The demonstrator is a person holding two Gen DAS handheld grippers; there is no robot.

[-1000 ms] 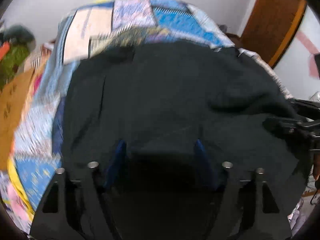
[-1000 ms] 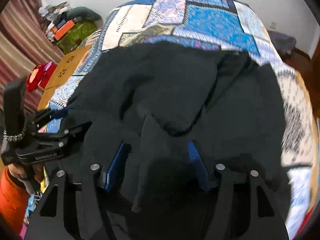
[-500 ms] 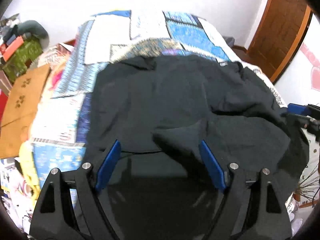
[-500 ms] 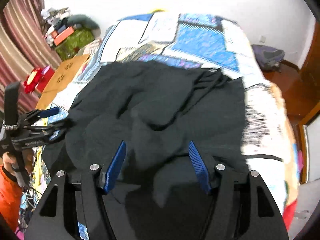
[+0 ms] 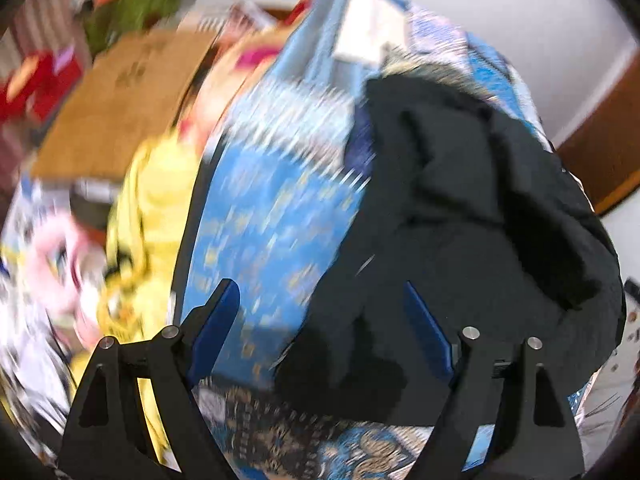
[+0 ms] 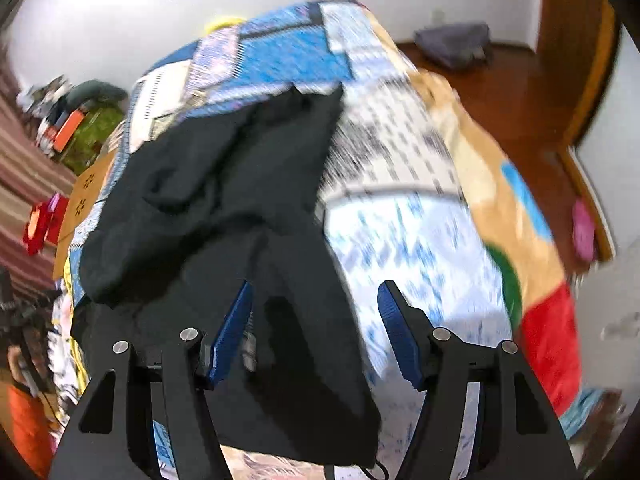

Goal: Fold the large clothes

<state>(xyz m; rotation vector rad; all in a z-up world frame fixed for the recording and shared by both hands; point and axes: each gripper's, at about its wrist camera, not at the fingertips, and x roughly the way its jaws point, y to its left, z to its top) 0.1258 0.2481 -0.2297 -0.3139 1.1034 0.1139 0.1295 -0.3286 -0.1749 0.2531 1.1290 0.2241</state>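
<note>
A large black garment (image 5: pixel 472 216) lies rumpled on a bed with a blue patchwork quilt (image 5: pixel 276 208). In the left wrist view it fills the right half. My left gripper (image 5: pixel 320 312) is open and empty above the garment's left edge and the quilt. In the right wrist view the garment (image 6: pixel 224 200) lies at the left and centre, over the quilt (image 6: pixel 400 232). My right gripper (image 6: pixel 314 316) is open and empty above the garment's right edge. The left gripper (image 6: pixel 24 312) shows dimly at the far left of that view.
A yellow cloth (image 5: pixel 156 200) and mixed clutter hang off the bed's left side. A brown cardboard box (image 5: pixel 120 100) stands beyond. A red and tan blanket (image 6: pixel 548 320) covers the bed's right edge. A wooden door (image 6: pixel 576 40) and wood floor lie to the right.
Both grippers have swung outward: the left view turned left toward the bed's edge, the right view turned right. The garment stays on the bed, with both grippers open throughout.
</note>
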